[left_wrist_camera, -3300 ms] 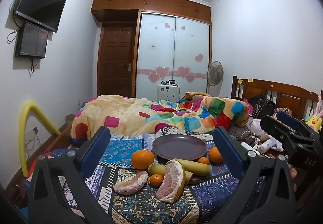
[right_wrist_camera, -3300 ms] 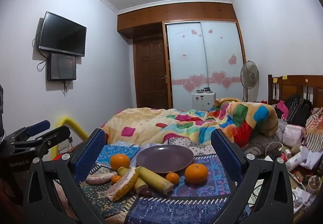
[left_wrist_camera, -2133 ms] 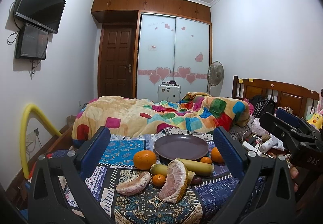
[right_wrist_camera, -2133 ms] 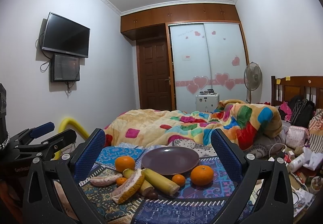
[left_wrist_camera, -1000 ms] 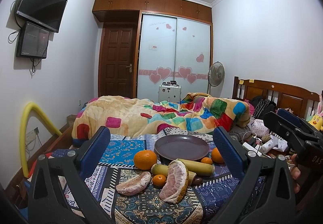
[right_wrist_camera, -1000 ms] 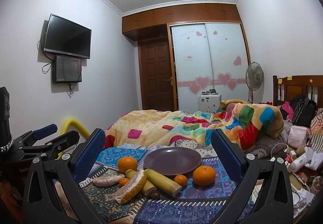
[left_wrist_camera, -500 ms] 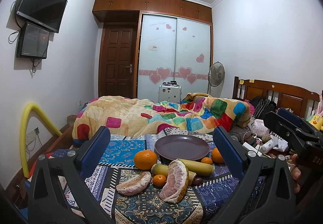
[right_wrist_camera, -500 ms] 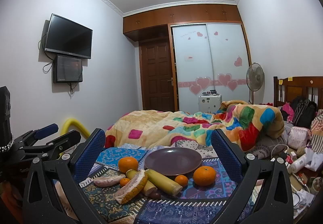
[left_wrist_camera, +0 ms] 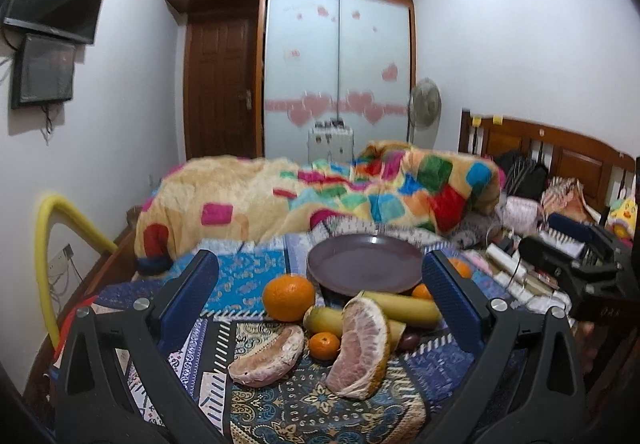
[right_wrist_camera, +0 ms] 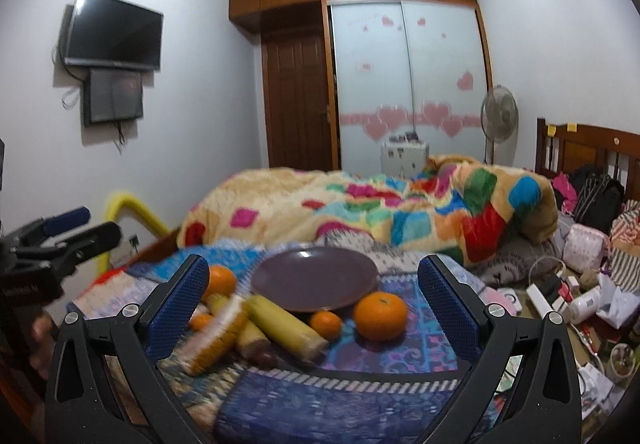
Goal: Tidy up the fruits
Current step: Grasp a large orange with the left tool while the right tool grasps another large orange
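An empty purple plate [left_wrist_camera: 364, 266] [right_wrist_camera: 314, 278] sits on a patterned cloth. In front of it lie a large orange [left_wrist_camera: 289, 297], a small mandarin [left_wrist_camera: 324, 346], two bananas [left_wrist_camera: 400, 310], a pomelo wedge [left_wrist_camera: 360, 352] and a pomelo slice [left_wrist_camera: 268, 358]. In the right wrist view another orange [right_wrist_camera: 380, 316] and a mandarin [right_wrist_camera: 326, 324] lie by the plate's right side. My left gripper [left_wrist_camera: 320, 308] is open and empty, short of the fruit. My right gripper [right_wrist_camera: 314, 304] is open and empty, in front of the plate.
A bed with a colourful quilt [left_wrist_camera: 320, 196] lies behind the cloth. Clutter of bottles and bags [right_wrist_camera: 576, 296] lies to the right. A yellow foam tube [left_wrist_camera: 48, 244] stands at the left wall. The other gripper shows at each view's edge [left_wrist_camera: 576, 264] [right_wrist_camera: 52, 244].
Both grippers have moved forward toward the fruit and tilted down slightly; the fruit and plate look larger. Both stay open. No fruit has moved.
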### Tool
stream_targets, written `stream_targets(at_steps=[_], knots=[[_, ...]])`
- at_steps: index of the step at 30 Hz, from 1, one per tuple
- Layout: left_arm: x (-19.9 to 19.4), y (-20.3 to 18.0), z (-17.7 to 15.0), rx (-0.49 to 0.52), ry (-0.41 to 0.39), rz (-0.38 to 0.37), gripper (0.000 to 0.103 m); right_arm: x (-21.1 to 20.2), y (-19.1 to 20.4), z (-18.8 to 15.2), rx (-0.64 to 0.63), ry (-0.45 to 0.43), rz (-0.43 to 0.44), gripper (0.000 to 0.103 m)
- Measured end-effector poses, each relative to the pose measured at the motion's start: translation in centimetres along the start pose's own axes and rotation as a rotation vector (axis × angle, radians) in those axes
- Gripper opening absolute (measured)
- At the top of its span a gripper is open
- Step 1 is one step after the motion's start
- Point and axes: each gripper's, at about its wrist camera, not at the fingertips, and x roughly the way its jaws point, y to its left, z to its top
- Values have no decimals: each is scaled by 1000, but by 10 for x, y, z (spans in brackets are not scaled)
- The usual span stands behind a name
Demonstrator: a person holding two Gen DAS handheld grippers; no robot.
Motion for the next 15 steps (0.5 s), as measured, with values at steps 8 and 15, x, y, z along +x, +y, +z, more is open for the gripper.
stream_targets(at_steps=[8,15], knots=[[70,21,-8,-21,183,-9,103,47,-42,-7,7,179,-4,103],[126,35,-19,-21,335,-10,89,87,-59,-19,-19,314,-20,100]])
